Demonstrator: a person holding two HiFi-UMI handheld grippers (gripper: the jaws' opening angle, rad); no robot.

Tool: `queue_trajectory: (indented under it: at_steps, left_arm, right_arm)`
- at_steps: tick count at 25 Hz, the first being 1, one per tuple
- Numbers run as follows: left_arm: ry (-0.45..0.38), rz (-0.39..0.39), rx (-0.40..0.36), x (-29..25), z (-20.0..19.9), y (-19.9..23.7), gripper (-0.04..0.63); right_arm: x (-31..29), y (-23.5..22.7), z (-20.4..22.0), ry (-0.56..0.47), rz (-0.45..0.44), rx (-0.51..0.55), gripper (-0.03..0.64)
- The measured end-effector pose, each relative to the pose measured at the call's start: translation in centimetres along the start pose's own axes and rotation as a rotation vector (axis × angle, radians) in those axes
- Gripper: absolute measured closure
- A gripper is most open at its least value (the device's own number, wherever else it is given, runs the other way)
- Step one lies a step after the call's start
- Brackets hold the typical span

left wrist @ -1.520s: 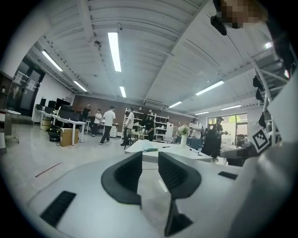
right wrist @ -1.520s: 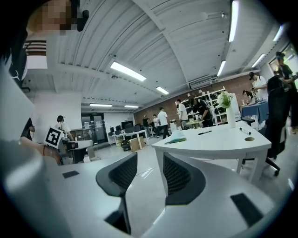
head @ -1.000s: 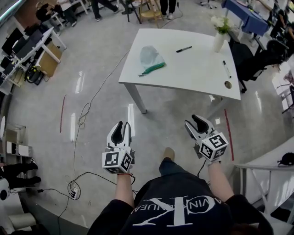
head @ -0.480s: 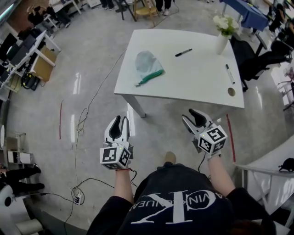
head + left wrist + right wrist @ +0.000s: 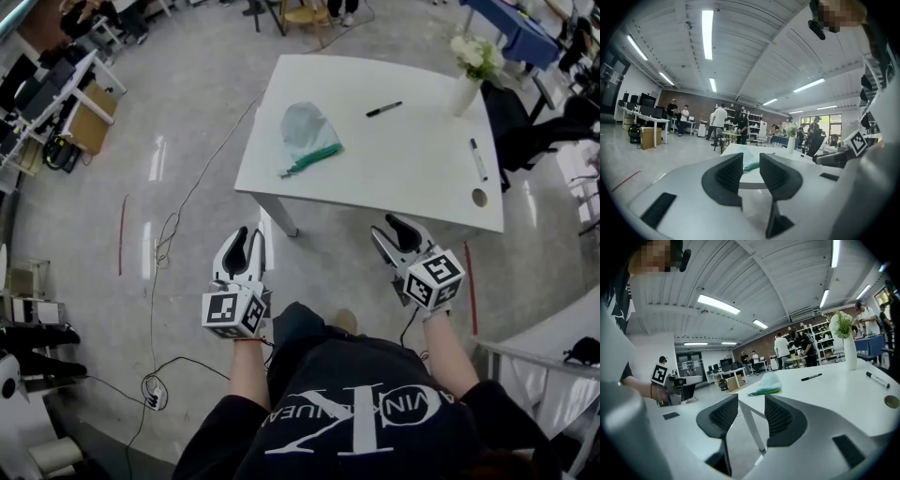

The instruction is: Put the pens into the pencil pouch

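White table, pale pouch and black pens over a grey floor

In the upper middle of the head view the table (image 5: 394, 169) is plain white. On it, the pencil pouch (image 5: 306, 131) is pale blue-grey with a green edge. One pen (image 5: 383, 110) is black and another pen (image 5: 477, 159) is black and white. The vase (image 5: 463, 95) is white, with white flowers and green leaves. In the lower half, the left tongs (image 5: 251, 234) and right tongs (image 5: 384, 230) are white with black gripping faces. Their cubes (image 5: 234, 314) carry black-and-white square patterns. The shiny grey floor (image 5: 187, 122) has a red stripe (image 5: 122, 234) at the left.

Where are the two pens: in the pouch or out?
Out: one pen and the other pen lie on the table, apart from the pouch.
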State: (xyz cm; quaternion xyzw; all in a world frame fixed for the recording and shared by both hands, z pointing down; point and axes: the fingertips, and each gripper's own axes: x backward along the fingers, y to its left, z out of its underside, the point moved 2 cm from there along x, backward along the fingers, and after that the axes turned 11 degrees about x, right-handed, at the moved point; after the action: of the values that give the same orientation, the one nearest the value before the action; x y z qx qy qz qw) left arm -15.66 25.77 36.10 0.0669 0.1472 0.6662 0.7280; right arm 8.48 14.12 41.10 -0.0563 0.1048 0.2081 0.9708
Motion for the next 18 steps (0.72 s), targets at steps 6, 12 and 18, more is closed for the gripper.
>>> queue_trajectory:
  at_steps: [6, 12, 18]
  left_arm:
    - [0.041, 0.026, -0.007, -2.7, 0.2, 1.5, 0.494]
    - [0.057, 0.11, -0.019, -8.8, -1.3, 3.0, 0.487]
    - [0.124, 0.213, -0.021, -14.6, -1.6, 3.5, 0.486]
  right_arm:
    - [-1.9, -1.1, 0.6, 0.011, 0.024, -0.029, 0.439]
    - [-4.7, -3.5, -0.4, 0.011, 0.081, -0.04, 0.439]
    - [-7.3, -5.8, -0.9, 0.029, 0.136, -0.071, 0.439]
